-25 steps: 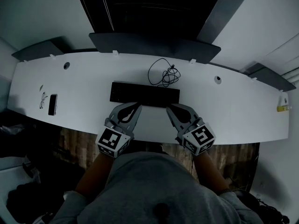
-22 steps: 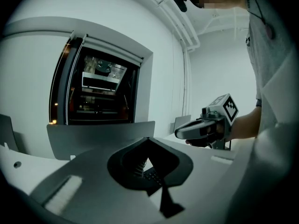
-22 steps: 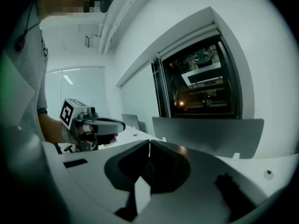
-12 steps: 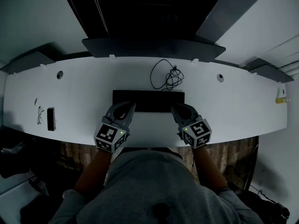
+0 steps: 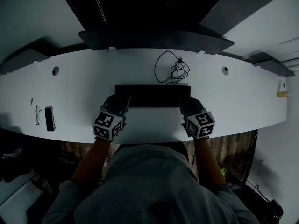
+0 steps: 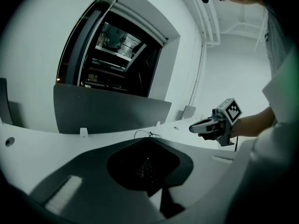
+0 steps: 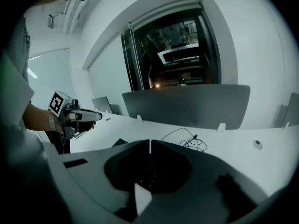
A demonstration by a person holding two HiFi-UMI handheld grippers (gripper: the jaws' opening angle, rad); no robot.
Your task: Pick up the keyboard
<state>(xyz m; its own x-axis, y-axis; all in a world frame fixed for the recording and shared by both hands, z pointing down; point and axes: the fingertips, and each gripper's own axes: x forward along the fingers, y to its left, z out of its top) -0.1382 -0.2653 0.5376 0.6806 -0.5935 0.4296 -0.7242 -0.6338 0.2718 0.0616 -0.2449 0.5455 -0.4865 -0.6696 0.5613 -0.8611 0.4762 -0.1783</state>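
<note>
Keyboard point(image 5: 153, 95), black and flat, lies on a long white desk point(image 5: 233, 111), close to the front edge and square to it. Just behind the keyboard a loose cable point(image 5: 174, 71) lies coiled on the desktop. Farther behind it a dark panel point(image 5: 154, 38) stands along the desk's back edge. Well to the keyboard's left sits a small dark slab point(image 5: 48, 118), perhaps a phone; the light is too dim to be sure. Wooden floor point(image 5: 233, 146) shows below the desk's front edge.

The left gripper point(image 5: 124, 101) is at the keyboard's front left corner and the right gripper point(image 5: 185, 104) at its front right corner. Whether either tip touches the keyboard cannot be told. Both grippers have their fingers pressed together, with nothing between them.

The gripper views add what the head view lacks: pale walls point(image 6: 37, 41) and a dark glazed opening point(image 6: 117, 55) above the panel behind the keyboard. Each also shows the other gripper from the side, low over the desk. Only the head view shows the whole keyboard; in the gripper views each gripper's own jaws cover most of it.
</note>
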